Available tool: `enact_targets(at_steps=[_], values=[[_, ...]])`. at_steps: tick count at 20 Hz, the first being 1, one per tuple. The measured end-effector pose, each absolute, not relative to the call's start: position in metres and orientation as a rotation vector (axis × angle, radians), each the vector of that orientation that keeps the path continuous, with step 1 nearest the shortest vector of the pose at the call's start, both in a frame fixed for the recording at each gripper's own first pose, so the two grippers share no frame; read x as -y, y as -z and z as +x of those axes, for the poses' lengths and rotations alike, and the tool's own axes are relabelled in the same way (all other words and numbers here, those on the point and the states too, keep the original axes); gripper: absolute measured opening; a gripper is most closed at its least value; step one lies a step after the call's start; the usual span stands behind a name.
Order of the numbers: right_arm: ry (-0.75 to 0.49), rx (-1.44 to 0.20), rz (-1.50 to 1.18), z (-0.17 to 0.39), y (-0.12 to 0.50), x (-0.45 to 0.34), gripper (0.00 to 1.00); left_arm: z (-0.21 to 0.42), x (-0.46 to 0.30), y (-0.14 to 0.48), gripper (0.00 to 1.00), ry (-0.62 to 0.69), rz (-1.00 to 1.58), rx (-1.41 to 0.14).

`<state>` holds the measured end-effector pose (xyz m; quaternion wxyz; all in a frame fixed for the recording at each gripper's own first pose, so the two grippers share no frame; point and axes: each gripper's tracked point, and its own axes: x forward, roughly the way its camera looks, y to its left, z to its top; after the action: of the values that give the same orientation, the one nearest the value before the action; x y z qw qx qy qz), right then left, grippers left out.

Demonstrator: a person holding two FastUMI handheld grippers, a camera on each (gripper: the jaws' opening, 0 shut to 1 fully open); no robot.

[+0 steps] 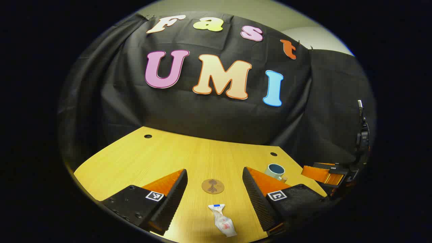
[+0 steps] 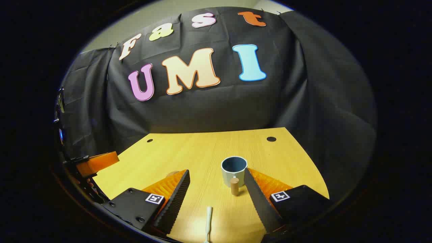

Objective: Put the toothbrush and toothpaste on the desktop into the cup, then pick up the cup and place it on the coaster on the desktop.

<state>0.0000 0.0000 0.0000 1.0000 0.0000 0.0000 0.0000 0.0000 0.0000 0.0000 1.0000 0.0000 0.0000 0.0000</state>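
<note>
In the left gripper view, a crumpled white toothpaste tube (image 1: pixel 222 221) lies on the wooden desktop (image 1: pixel 152 158) between the spread fingers of my left gripper (image 1: pixel 214 169), which is open and holds nothing. Just beyond the tube lies a round brown coaster (image 1: pixel 213 186). The pale blue-grey cup (image 1: pixel 275 171) stands to the right, partly behind a finger. In the right gripper view, the cup (image 2: pixel 234 170) stands upright with a wooden handle (image 2: pixel 234 186) facing me. A white toothbrush (image 2: pixel 208 219) lies low between the fingers of my open right gripper (image 2: pixel 216 170).
The right gripper (image 1: pixel 324 173) shows at the far right of the left gripper view, and the left gripper (image 2: pixel 96 162) at the left edge of the right gripper view. The desktop has two small round holes (image 2: pixel 271 139) near its back edge. Black cloth hangs behind.
</note>
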Motion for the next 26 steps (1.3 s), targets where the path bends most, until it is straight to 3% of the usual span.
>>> enact_targets(at_steps=[8,14,16,17,21,22,23,25,26], values=[[0.063,-0.14,0.066,0.011,0.028,-0.007,0.99,0.014,-0.032,0.001,0.95,0.01,0.125,-0.067],[0.083,-0.29,0.021,0.013,0.067,-0.008,0.95,0.026,-0.03,0.016,0.95,0.056,0.07,-0.109],[0.075,-0.343,-0.015,0.016,0.08,-0.01,0.99,0.028,-0.033,0.019,0.95,0.051,0.053,-0.114],[0.077,-0.377,-0.034,0.019,0.089,-0.009,0.95,0.029,-0.035,0.022,0.94,0.049,0.042,-0.122],[0.053,-0.51,-0.096,0.027,0.12,-0.015,0.99,0.029,-0.058,0.028,0.94,-0.005,0.038,-0.15],[0.049,-0.537,-0.114,0.03,0.127,-0.015,0.95,0.029,-0.064,0.032,0.95,-0.021,0.045,-0.158],[0.044,-0.564,-0.129,0.032,0.134,-0.017,0.99,0.028,-0.068,0.033,0.95,-0.036,0.051,-0.165],[0.049,-0.63,-0.151,0.035,0.149,-0.017,0.95,0.024,-0.076,0.039,0.94,-0.061,0.053,-0.178],[0.058,-0.654,-0.16,0.037,0.154,-0.015,0.99,0.022,-0.079,0.041,0.95,-0.07,0.049,-0.182]])
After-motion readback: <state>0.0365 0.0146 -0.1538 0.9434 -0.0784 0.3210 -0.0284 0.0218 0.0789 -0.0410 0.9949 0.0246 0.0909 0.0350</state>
